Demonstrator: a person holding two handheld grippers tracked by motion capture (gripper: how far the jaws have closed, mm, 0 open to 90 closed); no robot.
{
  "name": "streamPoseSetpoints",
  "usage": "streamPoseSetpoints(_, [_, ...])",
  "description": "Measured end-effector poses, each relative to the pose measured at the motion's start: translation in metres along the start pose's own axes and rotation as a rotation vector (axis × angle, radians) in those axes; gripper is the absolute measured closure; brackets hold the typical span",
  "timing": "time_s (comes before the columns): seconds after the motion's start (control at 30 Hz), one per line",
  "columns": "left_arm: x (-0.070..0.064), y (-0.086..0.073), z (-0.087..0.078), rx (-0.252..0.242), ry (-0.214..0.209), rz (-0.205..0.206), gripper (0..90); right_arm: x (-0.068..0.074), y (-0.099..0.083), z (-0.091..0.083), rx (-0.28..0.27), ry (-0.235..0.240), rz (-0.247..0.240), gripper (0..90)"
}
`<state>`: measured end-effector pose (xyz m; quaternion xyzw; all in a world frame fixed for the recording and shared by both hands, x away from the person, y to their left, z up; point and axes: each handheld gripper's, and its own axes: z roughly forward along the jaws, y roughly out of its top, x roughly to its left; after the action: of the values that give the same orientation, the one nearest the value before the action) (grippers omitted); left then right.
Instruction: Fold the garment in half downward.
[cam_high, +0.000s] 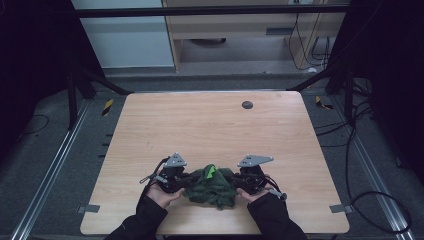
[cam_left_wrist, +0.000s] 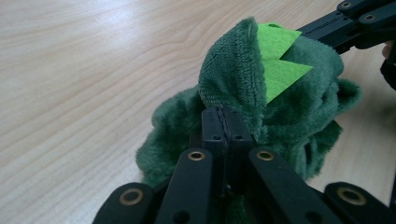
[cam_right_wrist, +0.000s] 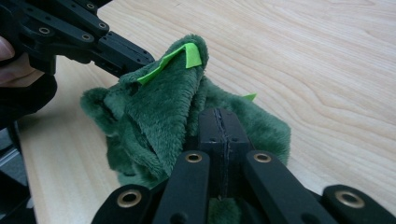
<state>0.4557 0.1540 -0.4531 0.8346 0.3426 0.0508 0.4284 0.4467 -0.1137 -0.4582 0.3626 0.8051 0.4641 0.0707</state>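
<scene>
Both-handed: left gripper (cam_high: 186, 181) fingers pinched tight on green plush garment (cam_high: 212, 187); right gripper (cam_high: 235, 181) fingers likewise, near table (cam_high: 210, 125) front edge.

dim room, grey carpet floor (cam_high: 45, 150), pale wood table (cam_high: 210, 120), light cabinet (cam_high: 235, 30) behind.

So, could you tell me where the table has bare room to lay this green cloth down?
Bare wood spans the table between the grippers and the dark disc. It is crowded at the near edge, where both grippers pinch the green cloth.
</scene>
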Motion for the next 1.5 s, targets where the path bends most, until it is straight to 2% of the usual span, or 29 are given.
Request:
streamPoseSetpoints(0.27, [-0.014,-0.011,-0.004,0.029,-0.008,0.019,89.7,0.004,-0.007,-0.003,0.014,0.02,0.001,89.7])
streamPoseSetpoints(0.5, [-0.024,-0.02,-0.013,0.027,-0.013,0.005,89.7,0.012,-0.017,-0.008,0.022,0.036,0.004,89.7])
streamPoseSetpoints(0.7, [-0.029,-0.028,-0.019,0.04,-0.025,0.008,89.7,0.015,-0.024,-0.016,0.019,0.048,0.009,89.6])
streamPoseSetpoints(0.9, [-0.03,-0.037,-0.021,0.06,-0.024,-0.012,89.7,0.016,-0.031,-0.022,0.026,0.052,0.02,89.5])
streamPoseSetpoints(1.2, [-0.022,-0.038,-0.026,0.045,0.023,-0.034,89.7,0.012,-0.033,-0.027,0.01,0.033,0.029,89.4])
streamPoseSetpoints(1.5, [0.001,-0.035,-0.037,-0.002,0.144,-0.072,82.8,-0.007,-0.026,-0.03,-0.015,-0.042,0.051,87.8])
